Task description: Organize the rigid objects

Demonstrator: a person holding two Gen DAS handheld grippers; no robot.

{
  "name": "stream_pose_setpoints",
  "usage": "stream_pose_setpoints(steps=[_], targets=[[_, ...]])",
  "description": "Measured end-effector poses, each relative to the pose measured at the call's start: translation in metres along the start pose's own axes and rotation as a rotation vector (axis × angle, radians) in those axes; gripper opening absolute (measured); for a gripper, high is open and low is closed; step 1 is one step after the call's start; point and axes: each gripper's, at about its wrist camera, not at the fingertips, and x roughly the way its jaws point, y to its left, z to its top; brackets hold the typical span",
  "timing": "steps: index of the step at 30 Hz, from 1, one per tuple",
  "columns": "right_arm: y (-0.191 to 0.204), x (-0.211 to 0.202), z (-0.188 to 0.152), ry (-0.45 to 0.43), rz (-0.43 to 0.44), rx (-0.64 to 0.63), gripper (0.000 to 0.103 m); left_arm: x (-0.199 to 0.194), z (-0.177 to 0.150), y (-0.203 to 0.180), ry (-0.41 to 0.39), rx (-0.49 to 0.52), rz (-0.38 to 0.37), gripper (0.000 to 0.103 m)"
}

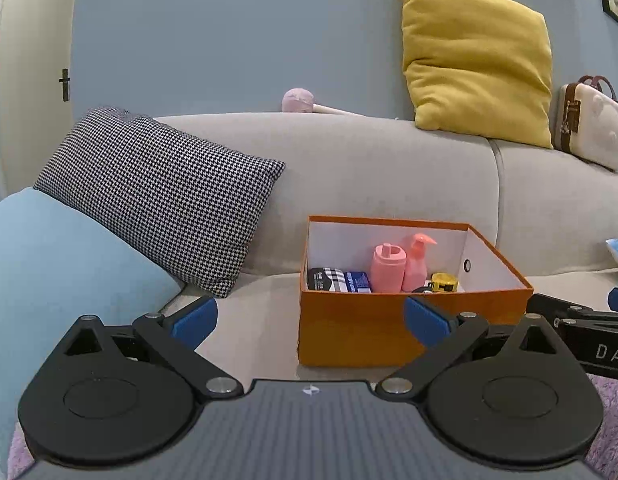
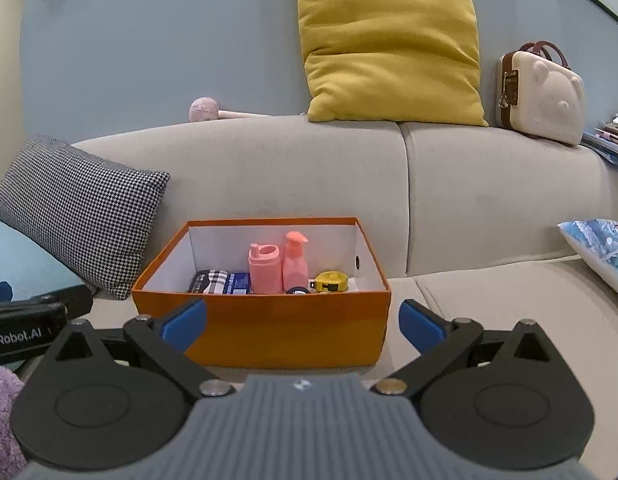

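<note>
An orange box (image 1: 349,332) (image 2: 261,328) with a white inside stands on the grey sofa seat. In it stand a pink cup (image 1: 387,268) (image 2: 264,268) and a pink pump bottle (image 1: 416,262) (image 2: 295,266), with a plaid item (image 1: 327,279) (image 2: 209,282), a blue packet (image 1: 357,282) (image 2: 237,283) and a yellow tape measure (image 1: 443,282) (image 2: 331,282). My left gripper (image 1: 309,322) is open and empty, in front of the box and to its left. My right gripper (image 2: 303,322) is open and empty, straight in front of the box.
A houndstooth cushion (image 1: 157,200) (image 2: 77,212) and a light blue cushion (image 1: 61,272) lie left of the box. A yellow cushion (image 1: 477,64) (image 2: 393,44), a cream bear case (image 1: 593,128) (image 2: 541,96) and a pink mallet (image 1: 301,102) (image 2: 207,110) sit on the sofa back. A patterned cushion (image 2: 601,248) lies right.
</note>
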Motion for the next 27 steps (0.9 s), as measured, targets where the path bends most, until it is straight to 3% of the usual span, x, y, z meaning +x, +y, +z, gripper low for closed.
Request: stream_pose_setpoints(steps=[27], targets=[[0.0012, -0.0015, -0.0048, 0.000, 0.008, 0.021, 0.101, -0.0023, -0.0027, -0.0058, 0.015, 0.022, -0.011, 0.103]])
